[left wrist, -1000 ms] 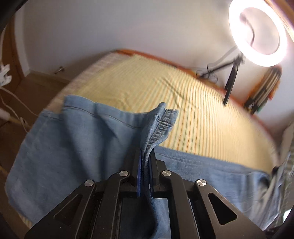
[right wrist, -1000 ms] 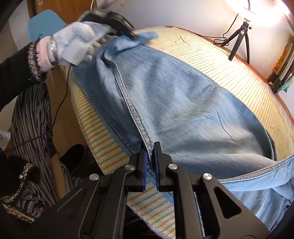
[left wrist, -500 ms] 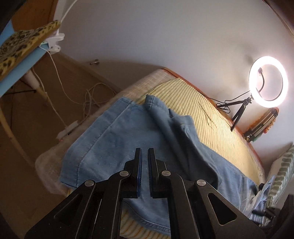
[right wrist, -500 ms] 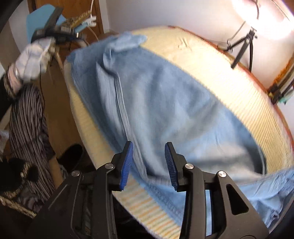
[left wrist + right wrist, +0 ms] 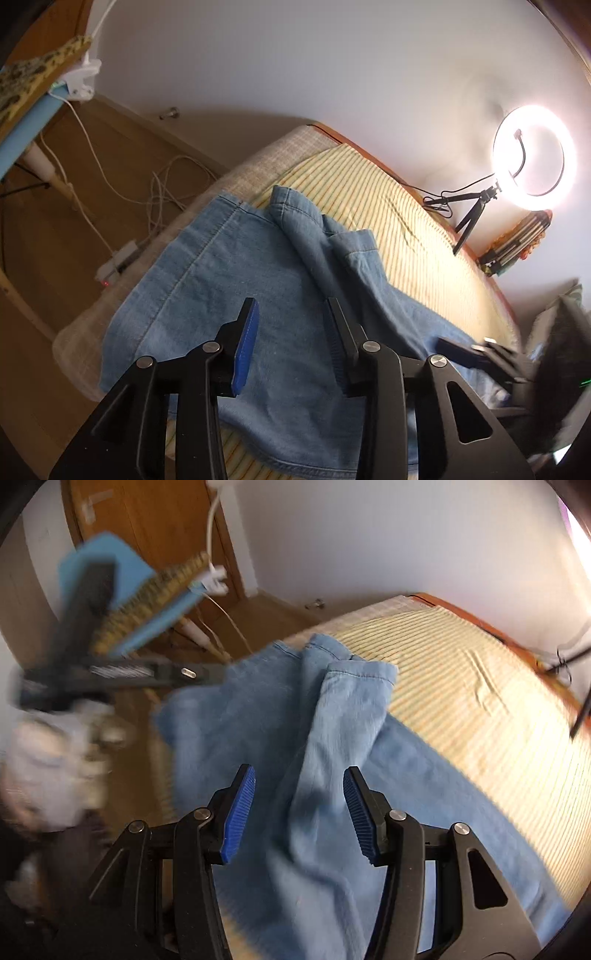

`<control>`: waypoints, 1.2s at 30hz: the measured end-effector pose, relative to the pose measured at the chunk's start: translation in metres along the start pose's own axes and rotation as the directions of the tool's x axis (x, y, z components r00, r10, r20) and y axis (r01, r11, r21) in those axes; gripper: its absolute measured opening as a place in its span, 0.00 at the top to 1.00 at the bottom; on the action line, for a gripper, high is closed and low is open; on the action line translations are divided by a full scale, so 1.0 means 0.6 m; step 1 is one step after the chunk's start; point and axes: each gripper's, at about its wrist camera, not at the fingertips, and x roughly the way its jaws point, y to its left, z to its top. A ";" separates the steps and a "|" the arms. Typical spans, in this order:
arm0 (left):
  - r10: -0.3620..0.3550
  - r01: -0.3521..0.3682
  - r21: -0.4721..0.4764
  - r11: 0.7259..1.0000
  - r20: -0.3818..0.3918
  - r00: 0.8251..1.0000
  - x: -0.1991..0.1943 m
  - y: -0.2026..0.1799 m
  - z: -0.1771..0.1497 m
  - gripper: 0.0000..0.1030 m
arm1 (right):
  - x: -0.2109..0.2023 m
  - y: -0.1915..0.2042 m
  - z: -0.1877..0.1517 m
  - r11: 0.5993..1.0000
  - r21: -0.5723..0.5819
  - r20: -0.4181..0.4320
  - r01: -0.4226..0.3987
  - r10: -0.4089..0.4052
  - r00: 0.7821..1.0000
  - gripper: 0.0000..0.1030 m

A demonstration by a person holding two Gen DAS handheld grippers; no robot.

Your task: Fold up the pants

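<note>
Light blue denim pants (image 5: 258, 306) are laid across a yellow striped bed cover (image 5: 424, 240), with hems bunched towards twelve o'clock. The left gripper (image 5: 291, 314) is held above the denim, blue-padded jaws spread and empty. The right gripper (image 5: 299, 786) is likewise spread, clear of the cloth. A lit ring light (image 5: 533, 162) is seen at two o'clock.

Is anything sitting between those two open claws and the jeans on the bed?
Nothing visible. The left gripper and right gripper both hang open directly over the jeans, with only air between.
</note>
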 end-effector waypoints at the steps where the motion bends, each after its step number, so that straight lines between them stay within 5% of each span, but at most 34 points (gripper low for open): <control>1: -0.011 0.011 -0.006 1.000 -0.007 1.000 0.003 0.002 0.003 0.64 | 0.018 -0.001 0.005 1.000 0.008 -0.011 0.019 -0.019 1.000 0.51; 4: -0.076 0.075 -0.022 0.997 -0.038 0.996 0.019 0.003 0.015 0.64 | 0.037 -0.016 0.010 0.997 0.078 -0.008 0.014 -0.014 1.000 0.84; 5: -0.110 0.109 -0.039 0.993 -0.049 0.993 0.026 0.003 0.019 0.63 | 0.032 -0.024 0.009 0.994 0.107 0.016 -0.011 0.010 1.000 0.87; 12: -0.270 0.256 -0.121 0.959 -0.121 0.955 0.086 -0.017 0.039 0.51 | 0.009 -0.048 -0.001 0.937 0.261 0.157 -0.232 0.196 0.968 0.94; 16: -0.267 0.242 -0.160 0.957 -0.154 0.951 0.116 -0.026 0.041 0.51 | 0.003 -0.033 -0.012 0.923 0.256 0.166 -0.288 0.252 0.953 0.94; 19: -0.272 0.244 -0.198 0.949 -0.133 0.953 0.119 -0.026 0.040 0.61 | 0.006 -0.022 -0.016 0.918 0.248 0.162 -0.309 0.276 0.948 0.94; 20: -0.261 0.236 -0.192 0.952 -0.117 0.958 0.113 -0.026 0.038 0.83 | 0.004 -0.022 -0.017 0.915 0.246 0.166 -0.320 0.285 0.944 0.94; 21: -0.251 0.229 -0.182 0.956 -0.110 0.962 0.109 -0.025 0.037 0.94 | 0.001 -0.020 -0.019 0.911 0.243 0.172 -0.334 0.299 0.939 0.94; 29: -0.153 0.155 -0.177 0.972 0.025 0.988 0.027 0.038 0.019 0.95 | -0.044 -0.012 -0.028 0.897 0.177 0.198 -0.405 0.371 0.907 0.92; 36: 0.032 -0.012 -0.201 0.979 0.100 0.994 -0.053 0.112 -0.042 0.95 | -0.036 -0.079 0.034 0.926 0.191 0.177 -0.326 0.294 0.939 0.81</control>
